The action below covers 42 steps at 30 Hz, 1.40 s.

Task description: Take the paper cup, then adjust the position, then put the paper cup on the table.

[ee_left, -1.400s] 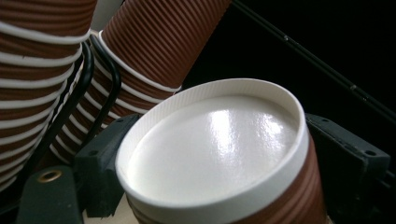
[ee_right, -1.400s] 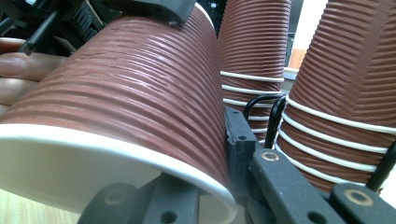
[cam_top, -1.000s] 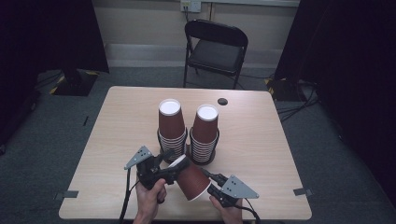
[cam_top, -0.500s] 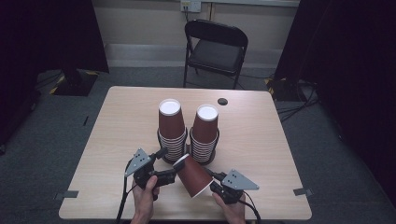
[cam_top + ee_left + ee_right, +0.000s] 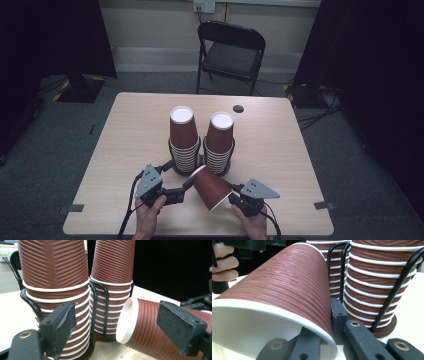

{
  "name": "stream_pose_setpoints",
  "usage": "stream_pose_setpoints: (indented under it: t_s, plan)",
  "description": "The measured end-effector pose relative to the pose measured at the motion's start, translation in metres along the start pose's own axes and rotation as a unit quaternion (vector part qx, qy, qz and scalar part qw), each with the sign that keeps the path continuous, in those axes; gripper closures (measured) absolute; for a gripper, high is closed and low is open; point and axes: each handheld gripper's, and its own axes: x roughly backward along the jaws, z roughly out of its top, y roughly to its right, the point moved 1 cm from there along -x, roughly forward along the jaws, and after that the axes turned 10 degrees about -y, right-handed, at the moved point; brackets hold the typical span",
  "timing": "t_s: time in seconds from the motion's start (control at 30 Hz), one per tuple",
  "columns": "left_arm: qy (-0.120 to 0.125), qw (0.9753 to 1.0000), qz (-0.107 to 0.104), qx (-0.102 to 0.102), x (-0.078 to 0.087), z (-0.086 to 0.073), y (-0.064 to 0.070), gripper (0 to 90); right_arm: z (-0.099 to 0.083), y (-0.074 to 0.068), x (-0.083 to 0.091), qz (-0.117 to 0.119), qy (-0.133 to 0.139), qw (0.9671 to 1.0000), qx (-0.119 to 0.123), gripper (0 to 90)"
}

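A single brown ribbed paper cup [image 5: 210, 187] hangs tilted over the table's front, its base end pointing at the stacks. My right gripper [image 5: 226, 196] is shut on its rim. In the right gripper view, one jaw sits inside the cup [image 5: 287, 287] and the other outside, with the right gripper [image 5: 324, 332] pinching the wall. My left gripper [image 5: 186, 186] is open just left of the cup. Its jaws stand wide apart in the left gripper view, where the left gripper [image 5: 117, 315] faces the cup [image 5: 145, 327] without clamping it.
Two stacks of upturned cups stand in black wire holders mid-table, the left stack [image 5: 182, 137] and the right stack [image 5: 220, 142] close behind both grippers. A small dark disc [image 5: 238, 108] lies at the far edge of the table [image 5: 125, 125]. A folding chair [image 5: 230, 50] stands beyond.
My left gripper has drawn back to the left, away from the cup. The cup, held by the right gripper, has shifted slightly toward the front edge.
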Motion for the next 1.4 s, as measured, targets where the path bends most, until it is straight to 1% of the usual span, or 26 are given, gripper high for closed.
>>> stream_pose_setpoints:
  t_s: [0.1,0.13,0.17,0.3,0.37,0.4,0.47,0.53,0.6,0.63,0.67,0.7,0.77,0.83,0.87,0.9,0.93,1.03,1.07,1.1,1.13,1.17,1.23,1.37,1.4]
  plan:
    - [-0.012,0.9997,0.008,-0.020,0.001,-0.003,0.001,15.7,0.000,0.003,0.001,0.007,-0.010,0.9999,-0.006,85.5]
    - [-0.015,0.9995,0.008,-0.026,0.001,-0.003,0.001,15.8,0.001,0.004,0.001,0.013,-0.013,0.9998,-0.009,85.6]
    - [-0.016,0.9994,0.008,-0.028,0.001,-0.004,0.002,15.8,0.001,0.004,0.001,0.013,-0.013,0.9998,-0.009,85.6]
    - [-0.033,0.9979,0.018,-0.053,0.000,-0.007,0.005,15.6,0.001,0.006,0.002,0.019,-0.024,0.9995,-0.012,85.6]
    - [-0.040,0.9972,0.022,-0.060,-0.001,-0.008,0.006,15.5,0.001,0.008,0.002,0.020,-0.029,0.9993,-0.014,85.6]
    - [-0.046,0.9966,0.021,-0.065,-0.002,-0.009,0.007,15.5,0.001,0.008,0.002,0.022,-0.031,0.9992,-0.015,85.6]
    - [-0.055,0.9952,0.025,-0.076,-0.003,-0.010,0.008,15.6,0.002,0.009,0.003,0.024,-0.035,0.9990,-0.016,85.6]
    - [-0.058,0.9944,0.024,-0.085,-0.004,-0.011,0.010,15.6,0.003,0.011,0.002,0.028,-0.043,0.9986,-0.017,85.6]
    - [-0.064,0.9929,0.024,-0.097,-0.004,-0.012,0.011,15.6,0.005,0.012,0.003,0.032,-0.047,0.9982,-0.017,85.6]
    - [-0.064,0.9930,0.021,-0.097,-0.005,-0.012,0.012,15.6,0.006,0.013,0.003,0.034,-0.049,0.9981,-0.018,85.6]
    - [-0.067,0.9923,0.022,-0.102,-0.005,-0.012,0.012,15.6,0.007,0.013,0.003,0.036,-0.053,0.9978,-0.018,85.6]
    - [-0.065,0.9924,0.022,-0.102,-0.006,-0.013,0.013,15.6,0.007,0.013,0.003,0.037,-0.054,0.9977,-0.018,85.6]
    - [-0.073,0.9905,0.026,-0.114,-0.006,-0.013,0.013,15.6,0.010,0.015,0.003,0.040,-0.057,0.9974,-0.018,85.6]
    - [-0.073,0.9899,0.020,-0.119,-0.007,-0.014,0.014,15.5,0.012,0.017,0.003,0.043,-0.059,0.9971,-0.022,85.6]
    - [-0.074,0.9891,0.019,-0.126,-0.008,-0.015,0.015,15.5,0.013,0.018,0.004,0.043,-0.062,0.9969,-0.023,85.6]
    - [-0.074,0.9885,0.021,-0.130,-0.008,-0.015,0.015,15.5,0.014,0.018,0.004,0.043,-0.063,0.9968,-0.023,85.6]
    - [-0.077,0.9873,0.022,-0.137,-0.009,-0.015,0.016,15.5,0.015,0.019,0.004,0.045,-0.064,0.9966,-0.024,85.6]
    - [-0.078,0.9851,0.024,-0.151,-0.010,-0.015,0.018,15.7,0.018,0.021,0.003,0.050,-0.070,0.9960,-0.023,85.6]
    - [-0.078,0.9838,0.024,-0.159,-0.010,-0.016,0.019,15.9,0.019,0.021,0.002,0.054,-0.071,0.9958,-0.021,85.5]
    - [-0.081,0.9816,0.028,-0.171,-0.010,-0.016,0.021,16.0,0.020,0.021,0.002,0.058,-0.073,0.9955,-0.020,85.5]
    - [-0.083,0.9798,0.028,-0.180,-0.011,-0.017,0.023,16.1,0.020,0.021,0.002,0.056,-0.076,0.9954,-0.017,85.5]
    - [-0.083,0.9779,0.026,-0.190,-0.011,-0.017,0.025,16.1,0.021,0.021,0.003,0.058,-0.076,0.9953,-0.018,85.5]
    - [-0.083,0.9739,0.031,-0.209,-0.012,-0.019,0.028,16.0,0.021,0.021,0.003,0.062,-0.076,0.9949,-0.022,85.6]
    - [-0.079,0.9695,0.037,-0.229,-0.013,-0.020,0.034,16.0,0.024,0.021,0.003,0.065,-0.086,0.9939,-0.023,85.6]
    - [-0.078,0.9689,0.039,-0.232,-0.014,-0.021,0.036,15.7,0.025,0.021,0.003,0.065,-0.088,0.9938,-0.020,85.6]
